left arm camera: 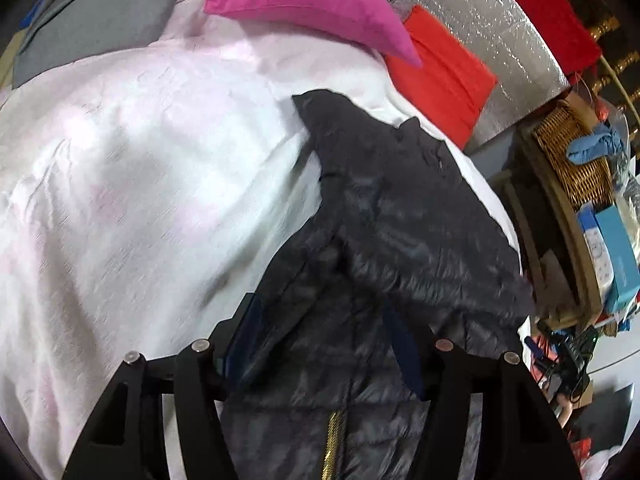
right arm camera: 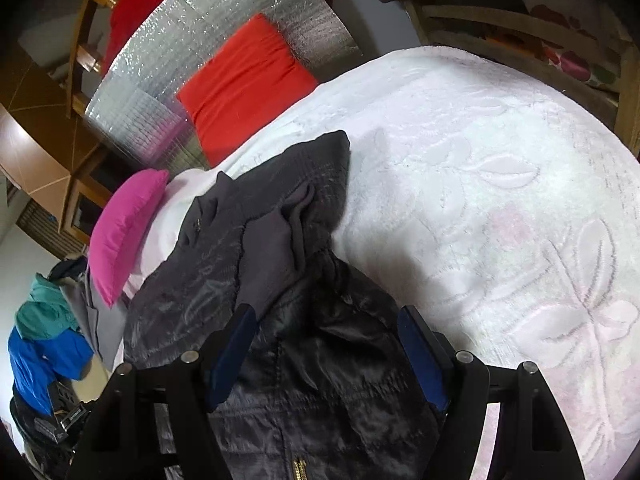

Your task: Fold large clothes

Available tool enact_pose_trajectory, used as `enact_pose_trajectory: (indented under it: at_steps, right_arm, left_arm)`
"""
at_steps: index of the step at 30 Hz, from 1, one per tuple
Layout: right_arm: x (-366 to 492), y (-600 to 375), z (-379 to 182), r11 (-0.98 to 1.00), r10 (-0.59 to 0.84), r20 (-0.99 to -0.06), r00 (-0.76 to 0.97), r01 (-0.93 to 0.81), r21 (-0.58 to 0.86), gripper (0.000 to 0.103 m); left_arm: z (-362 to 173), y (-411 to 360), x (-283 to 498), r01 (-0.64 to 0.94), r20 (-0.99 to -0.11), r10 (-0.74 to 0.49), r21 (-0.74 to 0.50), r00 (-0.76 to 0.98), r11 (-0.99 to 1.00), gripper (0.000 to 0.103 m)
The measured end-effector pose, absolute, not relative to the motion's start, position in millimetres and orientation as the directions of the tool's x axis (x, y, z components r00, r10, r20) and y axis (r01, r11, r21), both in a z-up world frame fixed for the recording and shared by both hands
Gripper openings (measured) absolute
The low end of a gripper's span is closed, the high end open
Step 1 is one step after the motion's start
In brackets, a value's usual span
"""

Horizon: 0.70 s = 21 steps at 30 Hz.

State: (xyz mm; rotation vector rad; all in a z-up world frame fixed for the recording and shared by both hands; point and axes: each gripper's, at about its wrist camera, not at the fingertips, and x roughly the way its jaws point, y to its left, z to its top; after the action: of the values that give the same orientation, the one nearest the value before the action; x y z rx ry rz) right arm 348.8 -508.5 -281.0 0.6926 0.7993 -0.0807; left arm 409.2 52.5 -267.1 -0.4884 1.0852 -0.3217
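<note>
Slippery padded fabric is the worry here: the dark quilted jacket (left arm camera: 400,240) lies on the bed's white blanket (left arm camera: 120,200), stretching away ahead of both tools, with its gold zipper (left arm camera: 334,440) running up just beneath them. The left hand-held gripper (left arm camera: 324,344) stands roughly half open, jacket cloth bulging up between its blue pads, but those pads do not look pressed onto it, so I judge it holds nothing. The right hand-held gripper (right arm camera: 332,356) is spread wide over the same garment, likewise gripping nothing that I can see. Ahead of it a sleeve or flap (right arm camera: 276,248) lies folded back across the body in a rumpled heap. If either tool closes now it may catch only the top shiny layer, which could slide out or drag the lower layer askew and spoil the fold. Beyond the jacket's far end, the pink pillow (left arm camera: 304,4) and red pillow (left arm camera: 440,76) sit near enough that a swung flap might land against them.
</note>
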Motion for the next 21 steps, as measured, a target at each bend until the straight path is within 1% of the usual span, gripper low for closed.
enact_pose_trajectory:
  at_steps: [2, 4, 7, 8, 12, 16, 17, 18, 19, 21]
  right_arm:
    - [357.6, -507.8, -282.7, 0.781, 0.184, -0.681, 0.709, 0.315, 0.54, 0.077]
    - [368.5, -509.0, -285.9, 0.782, 0.182, -0.68, 0.711, 0.315, 0.538, 0.077]
    - [388.7, -514.9, -292.7, 0.771, 0.208, -0.672, 0.711, 0.304, 0.56, 0.077]
    - [392.7, -515.8, -294.7, 0.768, 0.213, -0.668, 0.713, 0.3, 0.565, 0.077]
    - [416.4, -523.3, -309.9, 0.733, 0.266, -0.65, 0.712, 0.289, 0.616, 0.077]
    - [431.8, -520.2, -319.4, 0.727, 0.319, -0.63, 0.708, 0.243, 0.642, 0.077]
    - [433.4, -517.6, -320.3, 0.729, 0.332, -0.62, 0.711, 0.224, 0.647, 0.075]
    - [434.7, -513.8, -320.7, 0.732, 0.338, -0.615, 0.712, 0.212, 0.647, 0.063]
    - [435.9, -510.5, -320.4, 0.741, 0.336, -0.619, 0.71, 0.207, 0.639, 0.05]
    - [437.7, -497.8, -313.4, 0.794, 0.294, -0.647, 0.703, 0.197, 0.575, 0.041]
  left_arm:
    - [-264.9, 43.6, 419.3, 0.033, -0.743, -0.488, -0.535, 0.459, 0.844, 0.064]
    - [-266.2, 36.2, 432.7, 0.033, -0.743, -0.483, -0.53, 0.463, 0.847, 0.069]
    - [-272.4, 28.1, 453.8, 0.037, -0.727, -0.511, -0.559, 0.458, 0.828, 0.072]
    - [-276.0, 26.9, 460.8, 0.021, -0.731, -0.5, -0.555, 0.464, 0.831, 0.072]
    - [-292.1, 23.7, 479.1, -0.012, -0.723, -0.529, -0.596, 0.444, 0.803, 0.072]
    - [-303.0, 18.8, 486.3, -0.021, -0.732, -0.531, -0.595, 0.427, 0.803, 0.071]
    - [-304.2, 15.8, 487.0, -0.021, -0.74, -0.522, -0.584, 0.423, 0.811, 0.071]
    - [-304.7, 14.0, 487.1, -0.017, -0.744, -0.519, -0.579, 0.422, 0.815, 0.07]
    - [-305.0, 10.2, 487.8, -0.01, -0.742, -0.516, -0.574, 0.428, 0.819, 0.063]
    - [-305.7, 6.6, 488.8, -0.013, -0.755, -0.49, -0.549, 0.436, 0.835, 0.051]
